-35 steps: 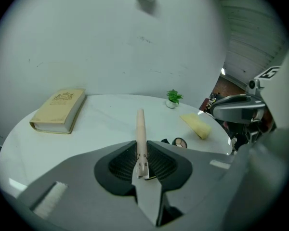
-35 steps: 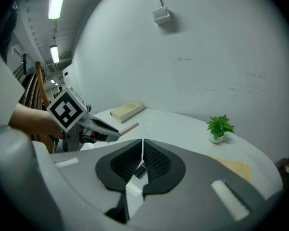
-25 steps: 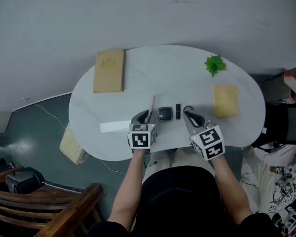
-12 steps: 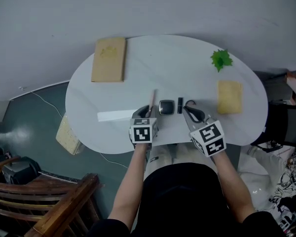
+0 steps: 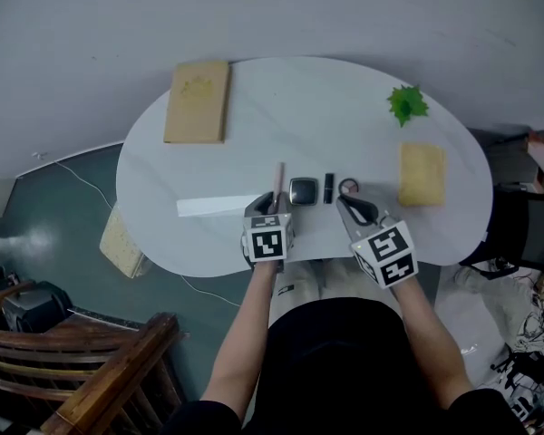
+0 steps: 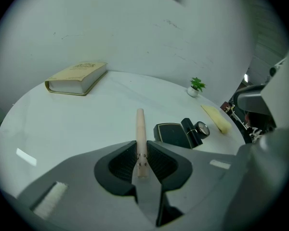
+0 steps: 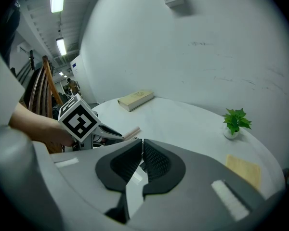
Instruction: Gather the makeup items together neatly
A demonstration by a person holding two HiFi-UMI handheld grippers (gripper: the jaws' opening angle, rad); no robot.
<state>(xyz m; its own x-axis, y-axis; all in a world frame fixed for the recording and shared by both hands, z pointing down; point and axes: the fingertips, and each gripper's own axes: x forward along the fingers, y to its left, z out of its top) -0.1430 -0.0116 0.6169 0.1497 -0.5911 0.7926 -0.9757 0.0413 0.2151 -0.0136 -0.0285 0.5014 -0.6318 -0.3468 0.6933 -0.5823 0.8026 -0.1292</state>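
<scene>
While a compact (image 5: 303, 190) lies on the white table (image 5: 299, 116), a chair (image 5: 109, 374) stands nearby.

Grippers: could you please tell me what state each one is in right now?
Left gripper: jaws closed on the pink makeup stick.
Right gripper: jaws closed, holding nothing.

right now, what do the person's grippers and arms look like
Both the left gripper and right gripper are grey with black ribbed pads, each carrying a white cube of black square markers. Forearms are bare below a black top.
</scene>
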